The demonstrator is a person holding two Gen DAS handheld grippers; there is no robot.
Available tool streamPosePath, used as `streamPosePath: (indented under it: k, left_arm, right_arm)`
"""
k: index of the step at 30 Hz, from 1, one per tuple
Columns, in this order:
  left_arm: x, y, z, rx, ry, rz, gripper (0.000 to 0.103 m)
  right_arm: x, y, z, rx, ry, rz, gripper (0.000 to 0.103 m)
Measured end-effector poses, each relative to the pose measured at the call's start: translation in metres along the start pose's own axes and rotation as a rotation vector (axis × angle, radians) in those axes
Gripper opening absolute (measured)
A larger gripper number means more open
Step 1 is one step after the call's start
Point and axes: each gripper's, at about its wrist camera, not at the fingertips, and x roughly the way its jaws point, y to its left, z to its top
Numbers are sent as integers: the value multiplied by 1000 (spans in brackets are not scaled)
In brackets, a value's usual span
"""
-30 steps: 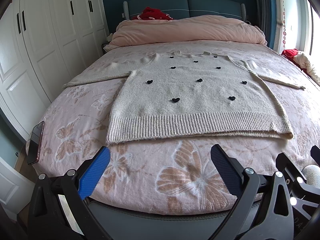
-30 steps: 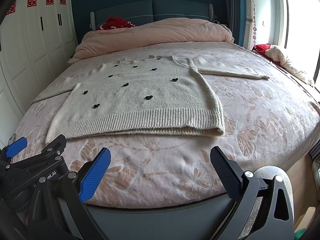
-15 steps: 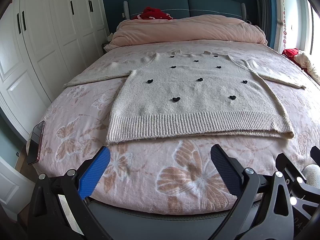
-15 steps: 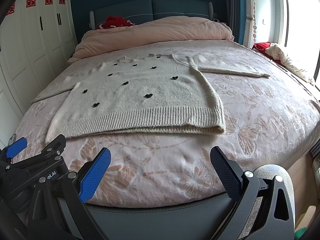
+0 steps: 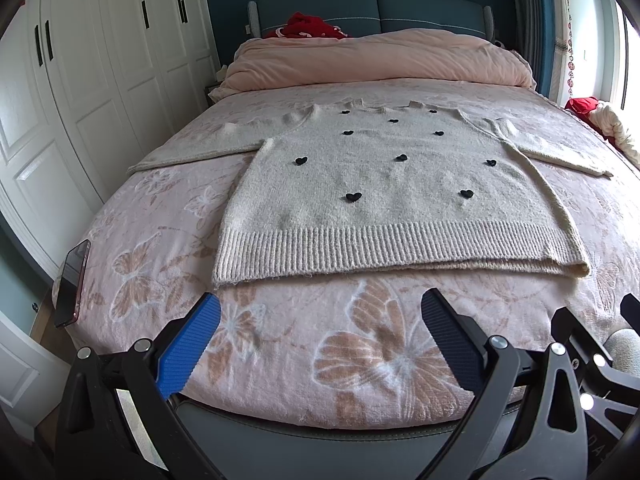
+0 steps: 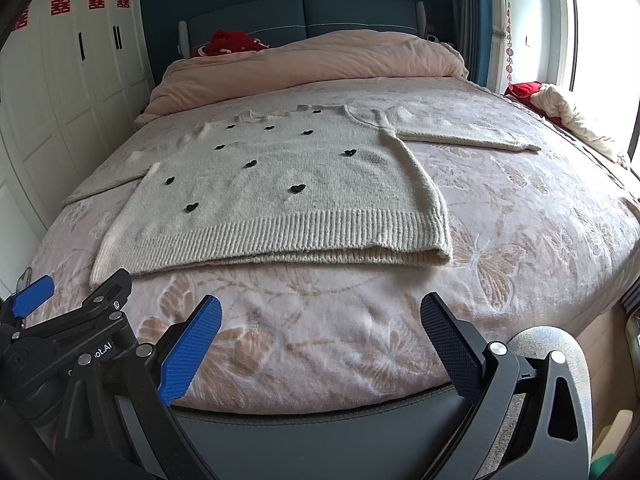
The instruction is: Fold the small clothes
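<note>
A cream knitted sweater [image 5: 384, 196] [image 6: 280, 196] with small black hearts lies flat, front up, on the bed, both sleeves spread sideways and the ribbed hem toward me. My left gripper [image 5: 320, 344] hovers open over the bed's foot edge, short of the hem's left half, nothing between its fingers. My right gripper [image 6: 320, 344] is open too, held just before the hem's right part. In the right wrist view the left gripper [image 6: 52, 320] shows at the lower left.
The bed carries a pink butterfly blanket [image 5: 360, 360] and a rolled pink duvet [image 5: 376, 60] near the headboard. A phone [image 5: 74, 280] rests on the bed's left edge. White wardrobes [image 5: 80, 100] stand left; red and white clothes [image 6: 560, 108] lie at the right.
Both grippers have edged slightly toward the sweater; the hem sits a little closer in the views. Jaws stay open, and the sweater has not moved.
</note>
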Motion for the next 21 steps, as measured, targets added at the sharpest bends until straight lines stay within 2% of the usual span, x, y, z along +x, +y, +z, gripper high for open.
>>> streamPosePath:
  k: [7, 11, 15, 21]
  left_arm:
    - [7, 3, -6, 0, 11, 8, 98]
    - [8, 7, -1, -13, -10, 13, 98]
    - [17, 15, 11, -40, 3, -27, 98]
    - [44, 15, 37, -60, 10, -28, 98]
  right_arm:
    - [13, -2, -4, -17, 39, 21, 98]
    - [28, -25, 13, -13, 55, 57, 98]
    - [58, -81, 55, 49, 42, 21, 98]
    - [141, -213, 150, 180, 31, -134, 98]
